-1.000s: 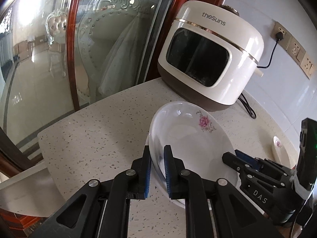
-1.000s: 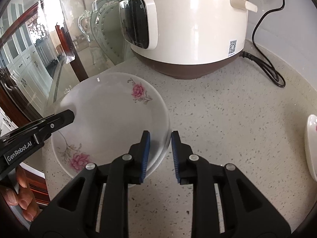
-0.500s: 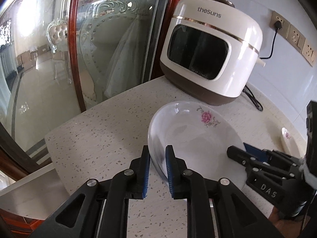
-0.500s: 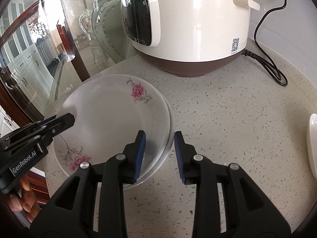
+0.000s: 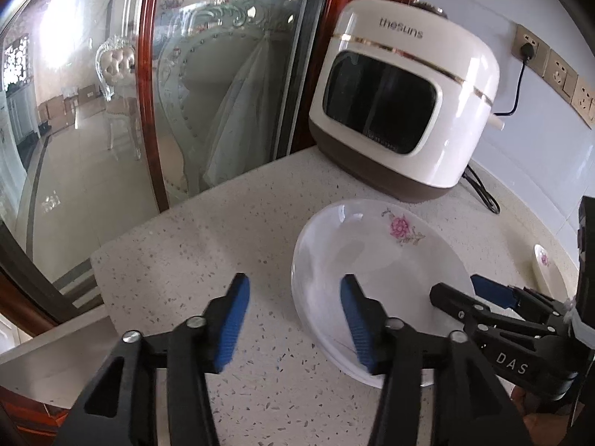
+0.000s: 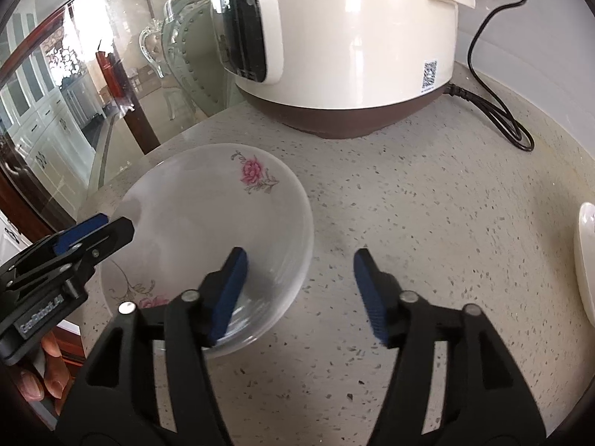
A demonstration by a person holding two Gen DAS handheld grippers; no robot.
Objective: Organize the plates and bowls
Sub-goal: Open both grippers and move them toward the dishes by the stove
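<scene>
The white round ceramic plate with pink flower prints (image 5: 375,267) lies flat on the speckled stone counter (image 5: 208,238). The left gripper (image 5: 293,319) and right gripper (image 6: 299,290) have just been opening; each pair of fingers straddles the plate's rim on opposite sides, gripping nothing.

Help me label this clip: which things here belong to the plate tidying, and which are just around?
Belong to the job: flowered plate; second dish at the counter's right edge.

Just around: rice cooker; its black cord; wall sockets; glass door.
</scene>
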